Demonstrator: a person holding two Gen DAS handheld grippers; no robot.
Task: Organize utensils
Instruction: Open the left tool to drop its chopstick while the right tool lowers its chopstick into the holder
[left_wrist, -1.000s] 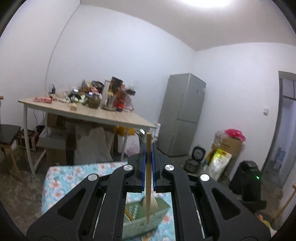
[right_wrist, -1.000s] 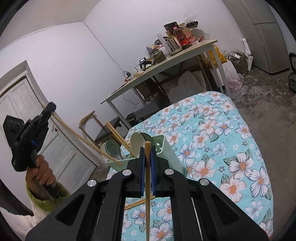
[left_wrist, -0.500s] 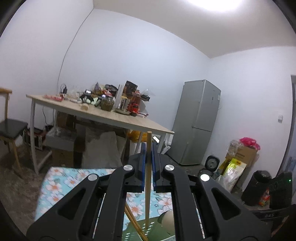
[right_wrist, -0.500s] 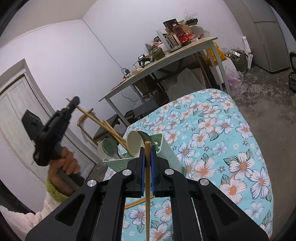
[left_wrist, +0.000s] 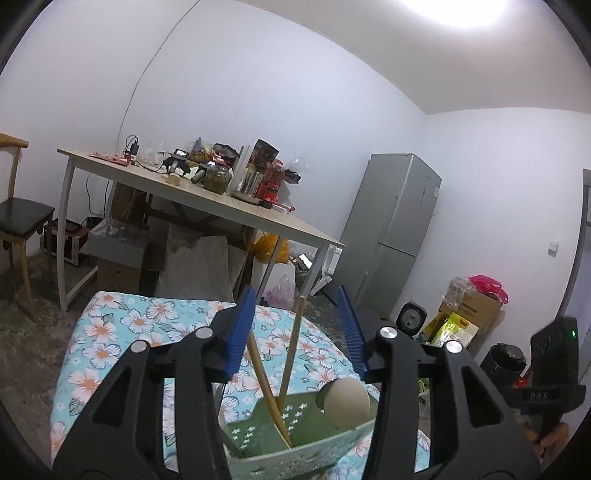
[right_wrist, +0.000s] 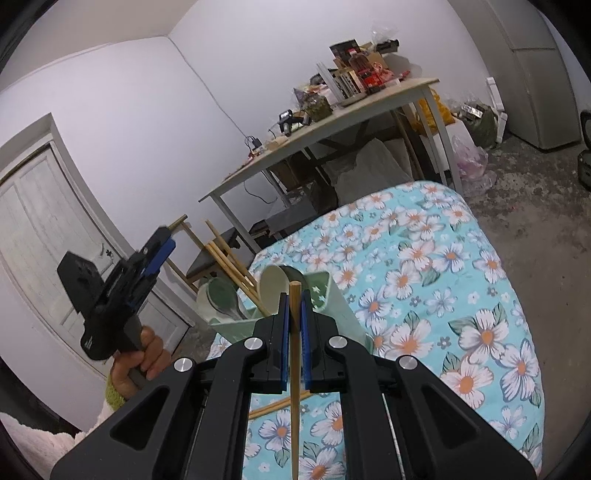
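Observation:
My left gripper (left_wrist: 295, 295) hangs just above the green utensil holder (left_wrist: 295, 456), and its jaws are opening. A wooden chopstick (left_wrist: 291, 347) stands between the blue pads (left_wrist: 236, 339) without touching them, its lower end in the holder beside another chopstick (left_wrist: 264, 373) and a beige spoon (left_wrist: 347, 397). My right gripper (right_wrist: 294, 299) is shut on a single chopstick (right_wrist: 294, 387), held upright in front of the holder (right_wrist: 325, 291). In the right wrist view a hand holds the left gripper (right_wrist: 166, 236) left of the holder. Two more chopsticks (right_wrist: 277, 404) lie on the floral cloth.
The floral-cloth table (right_wrist: 443, 277) drops off at its far and right edges. Behind it stand a cluttered wooden table (left_wrist: 207, 206), a grey fridge (left_wrist: 391, 236), a chair (left_wrist: 22, 218) and boxes (left_wrist: 469, 310) on the floor.
My left gripper came down over the holder with its chopstick, then its jaws parted and let go of the stick, which now stands in the holder. The right gripper stayed still.

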